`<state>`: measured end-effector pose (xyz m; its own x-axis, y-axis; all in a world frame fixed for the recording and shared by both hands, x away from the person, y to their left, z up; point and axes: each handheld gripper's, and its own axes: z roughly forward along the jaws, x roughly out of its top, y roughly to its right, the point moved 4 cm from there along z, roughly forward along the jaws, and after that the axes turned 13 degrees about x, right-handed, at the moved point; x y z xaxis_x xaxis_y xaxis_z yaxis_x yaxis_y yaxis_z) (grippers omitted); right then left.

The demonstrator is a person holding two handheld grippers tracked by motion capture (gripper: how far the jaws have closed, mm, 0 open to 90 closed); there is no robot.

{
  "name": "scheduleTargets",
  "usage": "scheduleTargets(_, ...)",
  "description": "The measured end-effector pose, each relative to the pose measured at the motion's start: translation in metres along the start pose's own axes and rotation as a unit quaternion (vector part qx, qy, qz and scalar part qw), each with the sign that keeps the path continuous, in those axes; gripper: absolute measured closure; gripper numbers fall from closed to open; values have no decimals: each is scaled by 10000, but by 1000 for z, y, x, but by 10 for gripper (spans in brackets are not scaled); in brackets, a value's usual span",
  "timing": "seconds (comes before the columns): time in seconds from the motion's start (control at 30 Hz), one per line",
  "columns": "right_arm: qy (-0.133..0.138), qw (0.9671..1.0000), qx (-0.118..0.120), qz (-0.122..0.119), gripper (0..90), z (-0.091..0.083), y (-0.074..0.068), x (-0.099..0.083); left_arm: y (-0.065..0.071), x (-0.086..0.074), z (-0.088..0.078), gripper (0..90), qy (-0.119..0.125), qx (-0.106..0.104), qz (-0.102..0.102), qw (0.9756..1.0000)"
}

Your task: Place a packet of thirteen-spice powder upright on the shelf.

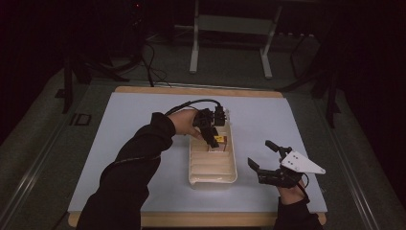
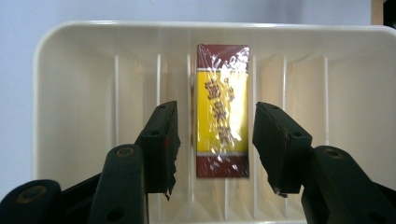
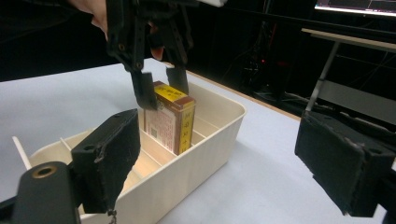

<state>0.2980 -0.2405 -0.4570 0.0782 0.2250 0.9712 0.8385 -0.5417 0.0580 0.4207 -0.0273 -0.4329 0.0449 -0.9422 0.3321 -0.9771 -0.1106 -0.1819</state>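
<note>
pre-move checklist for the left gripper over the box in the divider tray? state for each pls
1. Left gripper open: ok.
2. Fingers straddle the box, one per side: ok.
3. Fingers touching the box: not ok, gaps on both sides.
4. Box upright in a slot of the tray: ok.
5. Right gripper clear of the tray, open beside it: ok.
6. Depth of the fingers past the box top: cannot tell.

In the high view the left gripper covers most of the yellow box at the tray's twelve o'clock end. The box's print is unreadably small there. Its lower part sits behind the tray wall in the right gripper view.
</note>
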Motion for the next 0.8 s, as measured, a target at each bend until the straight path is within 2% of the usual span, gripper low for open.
scheduleTargets(0.43, -20, 10000, -10, 2, 141, 1, 0, 0, 0, -15, -23, 523, 52, 196, -126, 9997)
scheduleTargets(0.63, -23, 10000, -6, 11, 142, 1, 0, 0, -3, -26, -32, 524, 103, 360, -233, 9990)
scheduleTargets(0.8, -25, 10000, -9, 20, 142, 1, 0, -1, -3, -41, -39, 524, 169, 388, -359, 9985)
